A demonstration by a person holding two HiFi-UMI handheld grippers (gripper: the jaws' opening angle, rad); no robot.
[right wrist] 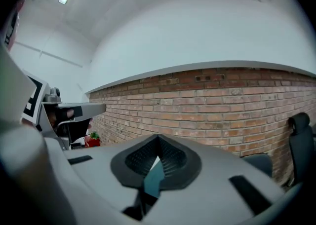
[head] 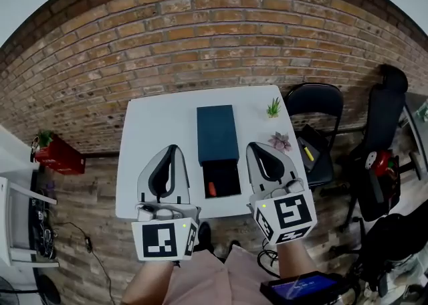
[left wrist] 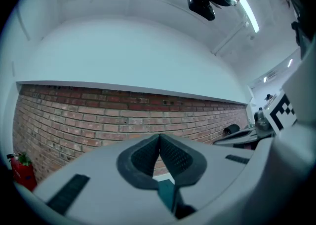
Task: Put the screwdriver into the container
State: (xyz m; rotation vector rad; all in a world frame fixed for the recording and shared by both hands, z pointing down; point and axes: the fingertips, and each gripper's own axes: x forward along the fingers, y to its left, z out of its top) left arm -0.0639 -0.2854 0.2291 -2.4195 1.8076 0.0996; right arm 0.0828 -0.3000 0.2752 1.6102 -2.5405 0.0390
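Observation:
On the white table (head: 154,123) lies a dark blue container (head: 217,133), with its black open tray (head: 224,175) at the near end. A small orange screwdriver (head: 211,188) lies inside that tray, near its left front corner. My left gripper (head: 173,148) hovers over the table left of the tray, jaws together and empty. My right gripper (head: 256,145) hangs right of the tray, also shut with nothing held. In the left gripper view the left gripper (left wrist: 159,136) has its pads meeting at the tip. The right gripper view shows the right gripper (right wrist: 158,136) closed the same way.
A small green plant (head: 273,107) and a purple succulent (head: 280,141) stand near the table's right edge. A black chair (head: 314,106) is to the right and a red box (head: 59,154) on the floor at left. A brick wall (head: 221,36) lies beyond the table.

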